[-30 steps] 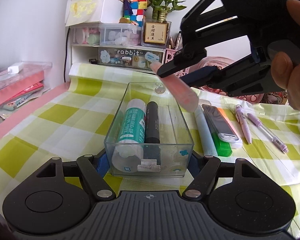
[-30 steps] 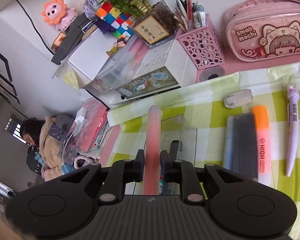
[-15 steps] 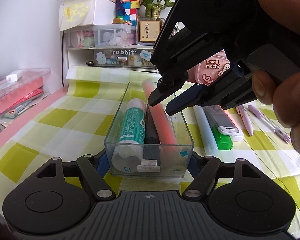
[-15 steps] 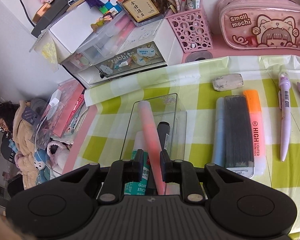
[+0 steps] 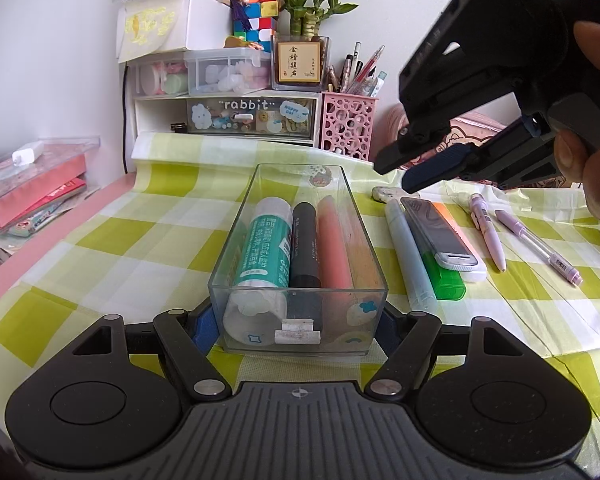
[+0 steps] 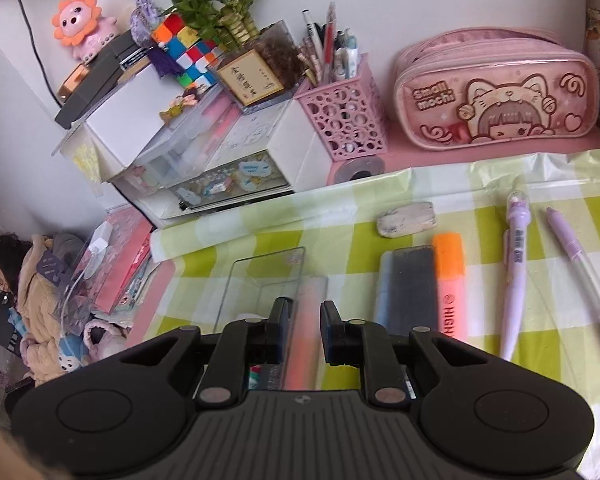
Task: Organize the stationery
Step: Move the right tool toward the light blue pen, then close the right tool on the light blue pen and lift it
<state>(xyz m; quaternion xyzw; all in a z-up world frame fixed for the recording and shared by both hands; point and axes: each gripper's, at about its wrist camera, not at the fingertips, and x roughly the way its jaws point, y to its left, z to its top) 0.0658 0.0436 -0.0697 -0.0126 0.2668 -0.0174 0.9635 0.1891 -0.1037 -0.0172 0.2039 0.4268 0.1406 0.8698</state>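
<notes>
A clear plastic box (image 5: pixel 236 220) stands lengthwise on the green checked cloth, and my left gripper (image 5: pixel 296 328) is shut on its near end. Inside lie a teal glue stick (image 5: pixel 266 240), a black marker (image 5: pixel 306 240) and a pink marker (image 5: pixel 334 240), side by side. My right gripper (image 5: pixel 398 174) hovers above and right of the box, its jaws slightly apart with nothing between them. In the right wrist view the right gripper (image 6: pixel 304 320) looks down on the pink marker (image 6: pixel 304 344) in the box. To the right of the box lie a pale blue pen (image 5: pixel 410 256), a grey case (image 5: pixel 440 232) and a green highlighter (image 5: pixel 444 280).
An orange highlighter (image 6: pixel 450 272), two lilac pens (image 6: pixel 516 272) (image 6: pixel 580 276) and an eraser (image 6: pixel 406 219) lie on the cloth. At the back stand a pink pen holder (image 5: pixel 348 124), a drawer organiser (image 5: pixel 244 114) and a pink pencil case (image 6: pixel 496 96). Books (image 5: pixel 32 184) sit left.
The right gripper brought the pink marker down into the box, let it go and drew back up to the right. The left gripper kept hold of the box.
</notes>
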